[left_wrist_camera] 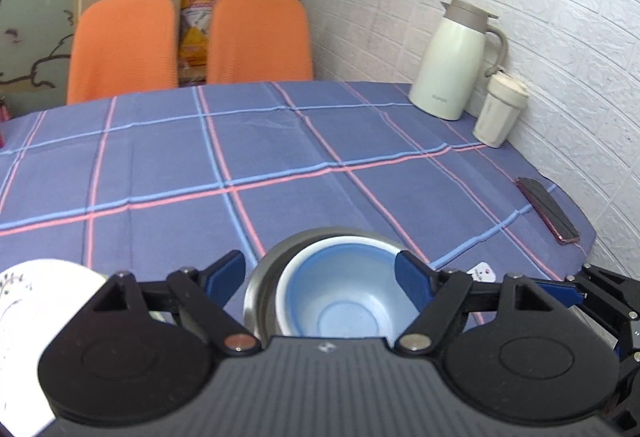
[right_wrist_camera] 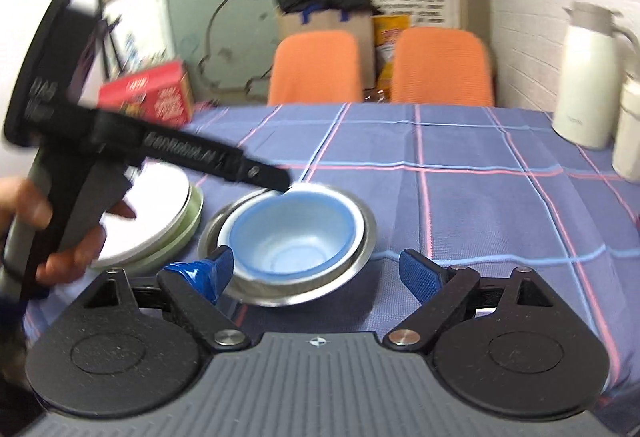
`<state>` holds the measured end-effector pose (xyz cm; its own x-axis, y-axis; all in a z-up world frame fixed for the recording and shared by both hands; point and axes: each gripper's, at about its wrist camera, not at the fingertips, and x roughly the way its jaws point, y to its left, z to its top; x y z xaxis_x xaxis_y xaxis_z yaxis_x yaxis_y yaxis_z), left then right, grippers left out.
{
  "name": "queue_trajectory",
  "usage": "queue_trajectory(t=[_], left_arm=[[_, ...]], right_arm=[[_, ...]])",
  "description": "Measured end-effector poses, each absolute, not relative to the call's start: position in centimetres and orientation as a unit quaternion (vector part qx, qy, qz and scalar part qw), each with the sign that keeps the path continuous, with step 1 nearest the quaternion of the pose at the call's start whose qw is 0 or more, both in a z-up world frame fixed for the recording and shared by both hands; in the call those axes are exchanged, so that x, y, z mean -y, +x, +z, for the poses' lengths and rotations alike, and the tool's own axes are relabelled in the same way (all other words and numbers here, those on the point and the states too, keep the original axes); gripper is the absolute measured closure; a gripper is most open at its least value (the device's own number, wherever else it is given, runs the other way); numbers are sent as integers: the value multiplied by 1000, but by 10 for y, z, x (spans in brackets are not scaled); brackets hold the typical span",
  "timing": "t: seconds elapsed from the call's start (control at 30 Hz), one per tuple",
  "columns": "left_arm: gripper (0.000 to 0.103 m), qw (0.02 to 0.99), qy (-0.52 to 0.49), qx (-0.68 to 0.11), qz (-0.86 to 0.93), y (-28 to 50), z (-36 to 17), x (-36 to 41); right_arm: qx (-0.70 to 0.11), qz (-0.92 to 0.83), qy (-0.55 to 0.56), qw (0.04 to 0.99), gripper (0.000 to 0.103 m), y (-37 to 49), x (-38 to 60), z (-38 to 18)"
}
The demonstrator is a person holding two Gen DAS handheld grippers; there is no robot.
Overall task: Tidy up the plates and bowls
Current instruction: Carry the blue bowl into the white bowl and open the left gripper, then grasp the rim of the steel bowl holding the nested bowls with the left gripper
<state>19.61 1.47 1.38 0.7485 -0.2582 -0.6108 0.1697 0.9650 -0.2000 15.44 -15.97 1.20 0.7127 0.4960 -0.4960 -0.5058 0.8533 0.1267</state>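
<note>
The left gripper (left_wrist_camera: 320, 275) is holding its blue-padded fingers (left_wrist_camera: 224, 273) wide apart, pointing forward and down. The right gripper (right_wrist_camera: 316, 269) is likewise gaping, its fingers (right_wrist_camera: 420, 277) spread. A hand (right_wrist_camera: 60, 237) is gripping the left gripper's handle, seen from the right wrist view.

Table (left_wrist_camera: 280, 141) under a blue cloth (left_wrist_camera: 160, 157) checked with pink and pale-blue lines. Near the front edge, a steel bowl (right_wrist_camera: 360, 237) with a blue bowl (right_wrist_camera: 292, 233) nested inside. Just left of it, a white plate (right_wrist_camera: 160, 205) stacked on a green plate (right_wrist_camera: 192, 221). By the wall, a cream jug (left_wrist_camera: 452, 61) and a cream cup (left_wrist_camera: 500, 109), close together. Further forward along the wall side, a dark phone (left_wrist_camera: 548, 209) lying flat. At the far left corner, a red box (right_wrist_camera: 152, 97).
</note>
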Motion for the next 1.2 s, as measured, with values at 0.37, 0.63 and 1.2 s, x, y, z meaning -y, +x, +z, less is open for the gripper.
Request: queue_trajectory(t=[0.37,0.63,1.2], left_arm=[[22,913,-134,-375,-83,197,-12,-35],[22,901,-118,-411,-73,227,-29,-30],[2,904,-61,-419,-66,250,-42,-21]], right_arm=[[-290,212,48,932,26,181,161,-7],[-325,218,16,920,26,202,142,-21],[-334,196,-32,921,18,210,117,-33]])
